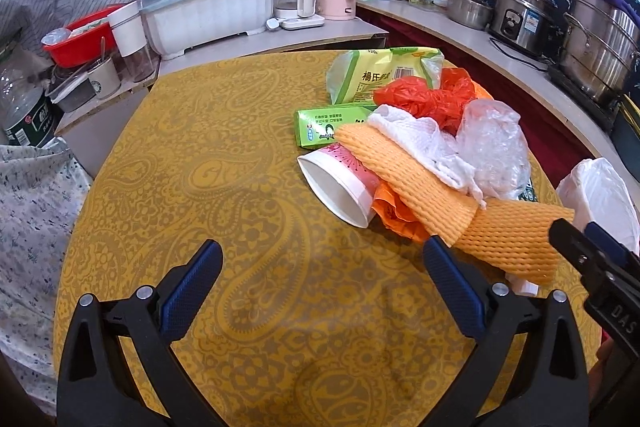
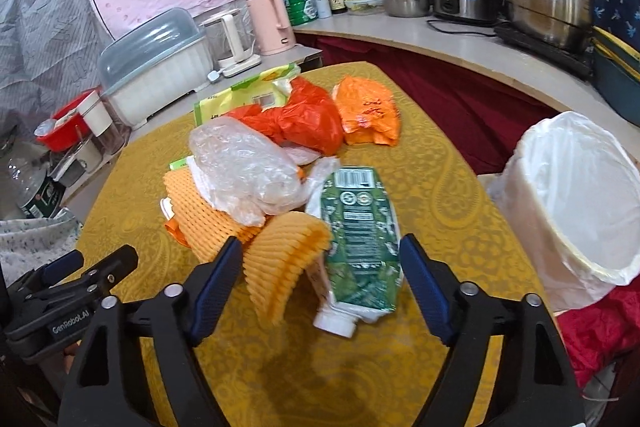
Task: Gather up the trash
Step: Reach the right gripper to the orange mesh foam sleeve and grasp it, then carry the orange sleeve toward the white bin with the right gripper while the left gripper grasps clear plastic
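Here your right gripper (image 2: 320, 259) gapes wide around the crushed green bottle (image 2: 360, 235) and orange foam net (image 2: 280, 259), near the table's (image 2: 460, 187) front. Your left gripper (image 1: 322, 267) spreads wide, empty; the lined bin (image 2: 580, 195) stands right.

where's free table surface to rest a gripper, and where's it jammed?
Bare cloth: the near-left stretch of the table, between the left gripper and the paper cup, and a strip between the flattened green bottle and the lined bin. Crowded: the trash pile around the orange foam net and clear bag.
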Available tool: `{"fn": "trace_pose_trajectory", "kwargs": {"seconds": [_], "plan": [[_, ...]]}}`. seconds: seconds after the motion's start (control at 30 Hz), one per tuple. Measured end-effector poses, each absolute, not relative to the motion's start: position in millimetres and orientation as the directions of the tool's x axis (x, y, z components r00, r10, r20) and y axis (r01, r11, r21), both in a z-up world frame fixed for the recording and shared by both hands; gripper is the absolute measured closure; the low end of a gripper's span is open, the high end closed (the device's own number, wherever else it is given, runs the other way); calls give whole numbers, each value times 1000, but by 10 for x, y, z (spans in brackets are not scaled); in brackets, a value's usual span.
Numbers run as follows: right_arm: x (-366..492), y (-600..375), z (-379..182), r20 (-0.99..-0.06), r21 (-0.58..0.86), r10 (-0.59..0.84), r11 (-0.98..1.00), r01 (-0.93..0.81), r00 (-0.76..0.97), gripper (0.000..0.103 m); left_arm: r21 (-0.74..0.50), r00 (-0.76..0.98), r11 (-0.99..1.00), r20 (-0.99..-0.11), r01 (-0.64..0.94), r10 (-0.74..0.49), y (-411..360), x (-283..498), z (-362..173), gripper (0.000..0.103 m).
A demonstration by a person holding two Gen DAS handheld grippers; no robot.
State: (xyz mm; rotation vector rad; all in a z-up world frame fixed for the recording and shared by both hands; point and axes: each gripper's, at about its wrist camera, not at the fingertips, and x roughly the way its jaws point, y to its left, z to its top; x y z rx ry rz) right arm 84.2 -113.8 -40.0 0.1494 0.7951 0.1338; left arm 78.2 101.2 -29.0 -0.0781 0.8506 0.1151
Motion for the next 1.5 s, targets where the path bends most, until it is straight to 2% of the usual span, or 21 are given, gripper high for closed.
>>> {"fn": "trace_pose_trajectory", "kwargs": {"seconds": [0.1, 0.2, 0.27, 0.33, 0.37, 0.77, 0.97, 1.17, 1.23, 1.27, 1.3, 1.33, 1.37, 1.4, 1.5], "plan": [[922, -1082, -494, -712, 216, 208, 974, -74, 671, 41, -29, 653, 991, -755, -130, 64, 1022, 820, -306, 7], [960, -1063, -557, -721, 243, 235, 967, -80, 652, 58, -40, 655, 992, -754, -123, 51, 1022, 846, -299, 7], [954, -1060, -583, -720, 261, 256, 961, -91, 645, 82, -48, 658, 992, -752, -116, 40, 1014, 862, -281, 7], [920, -1079, -572, -713, 279, 274, 955, -98, 645, 86, -57, 661, 993, -750, -106, 28, 994, 883, -260, 7], [892, -1097, -554, -708, 282, 277, 954, -99, 649, 92, -64, 664, 993, -748, -96, 16, 976, 899, -239, 7], [603, -1504, -205, -623, 325, 281, 942, -85, 730, 93, -131, 682, 991, -722, 32, -117, 518, 1311, -67, 7], [564, -1825, -28, -575, 351, 244, 936, -33, 781, 93, -116, 657, 993, -746, 33, -109, 308, 1650, -203, 8], [584, -2125, 2, -561, 354, 179, 935, 38, 808, 93, -133, 626, 988, -765, 80, -153, 180, 1696, -322, 31], [598, -2205, -12, -567, 354, 161, 933, 63, 808, 93, -138, 621, 986, -765, 97, -169, 144, 1672, -327, 52], [604, -2238, -30, -571, 350, 148, 934, 77, 807, 92, -144, 615, 984, -768, 107, -179, 128, 1662, -329, 59], [609, -2258, -43, -573, 349, 143, 933, 82, 807, 92, -149, 611, 982, -769, 114, -187, 114, 1650, -327, 72], [607, -2288, -58, -574, 349, 137, 933, 90, 807, 92, -154, 607, 981, -770, 119, -195, 108, 1632, -324, 79], [597, -2298, -62, -574, 351, 133, 932, 95, 808, 92, -159, 606, 979, -770, 124, -202, 101, 1607, -313, 81], [590, -2308, -66, -573, 352, 131, 931, 99, 809, 92, -162, 607, 978, -767, 128, -207, 99, 1578, -298, 87], [539, -2368, -44, -563, 358, 120, 927, 111, 818, 92, -184, 613, 973, -756, 138, -229, 101, 1475, -216, 93]]}}
